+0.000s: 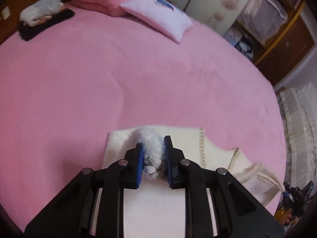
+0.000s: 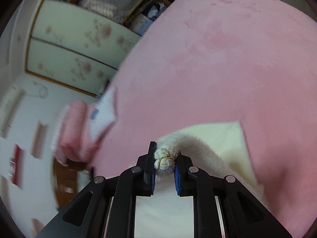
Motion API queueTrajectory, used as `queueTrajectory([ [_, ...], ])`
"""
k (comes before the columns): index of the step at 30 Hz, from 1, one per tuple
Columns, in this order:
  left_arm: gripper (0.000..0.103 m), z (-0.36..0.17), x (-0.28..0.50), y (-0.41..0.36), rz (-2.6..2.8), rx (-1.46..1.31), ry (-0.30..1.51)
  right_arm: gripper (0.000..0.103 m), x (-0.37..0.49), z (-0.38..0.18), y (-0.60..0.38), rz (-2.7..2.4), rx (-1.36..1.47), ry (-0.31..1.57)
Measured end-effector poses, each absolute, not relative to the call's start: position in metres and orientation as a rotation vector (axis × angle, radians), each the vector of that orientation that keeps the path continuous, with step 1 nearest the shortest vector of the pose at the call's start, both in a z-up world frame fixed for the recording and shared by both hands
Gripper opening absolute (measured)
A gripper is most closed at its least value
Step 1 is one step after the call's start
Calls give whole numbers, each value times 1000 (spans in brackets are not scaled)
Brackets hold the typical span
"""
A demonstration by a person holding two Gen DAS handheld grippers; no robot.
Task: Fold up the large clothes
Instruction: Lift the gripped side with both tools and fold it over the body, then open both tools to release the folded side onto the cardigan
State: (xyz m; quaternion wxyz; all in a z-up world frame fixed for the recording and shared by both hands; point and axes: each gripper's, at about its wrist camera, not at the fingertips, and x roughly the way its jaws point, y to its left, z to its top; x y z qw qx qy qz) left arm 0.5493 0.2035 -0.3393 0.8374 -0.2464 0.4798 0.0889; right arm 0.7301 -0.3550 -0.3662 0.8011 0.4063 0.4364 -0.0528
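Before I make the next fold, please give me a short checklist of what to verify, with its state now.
1. Left gripper jaws shut on the cream garment: ok.
2. Right gripper jaws shut on the braided trim: ok.
3. Pink bed cover ahead is bare: ok.
4. Pillow is away from the garment: ok.
5. Garment lies flat, unwrinkled: cannot tell.

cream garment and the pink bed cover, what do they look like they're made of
Cream garment: soft fleece or plush knit by its look, matte and fuzzy, bunching thickly where the left gripper pinches it; its edge carries braided cord trim with a gold thread.
Pink bed cover: plush, velvety fabric, likely microfibre; its nap shows lighter and darker brushed patches.
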Motion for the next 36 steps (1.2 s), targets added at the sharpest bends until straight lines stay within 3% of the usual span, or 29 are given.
queueTrajectory([
  [3, 33, -364, 586, 200, 192, -520, 1060, 16, 769, -391, -354, -157, 795, 1004],
  [5, 45, -365, 591, 196, 186, -467, 1035, 24, 788, -393, -352, -177, 724, 1026],
  [7, 62, -362, 588, 191, 176, -384, 1008, 44, 794, -384, -351, -223, 643, 990],
  [10, 67, -368, 578, 189, 138, -320, 1028, 62, 794, -376, -354, -227, 554, 978],
  [16, 66, -390, 517, 218, 128, -420, 1040, 62, 757, -388, -370, -196, 500, 1118],
  [19, 66, -417, 475, 227, 106, -555, 1120, 62, 718, -399, -386, -211, 560, 1163],
  [24, 66, -447, 429, 221, 134, -513, 1187, 61, 681, -408, -404, -230, 697, 1210],
  [27, 65, -469, 415, 215, 150, -475, 1271, 54, 681, -412, -411, -221, 754, 1187],
  [33, 49, -481, 401, 192, 149, -312, 1301, 41, 689, -406, -394, -208, 603, 1188],
  [35, 39, -484, 400, 187, 148, -274, 1316, 27, 691, -405, -390, -195, 560, 1205],
  [36, 28, -487, 400, 186, 148, -267, 1326, 16, 688, -406, -385, -197, 528, 1221],
])
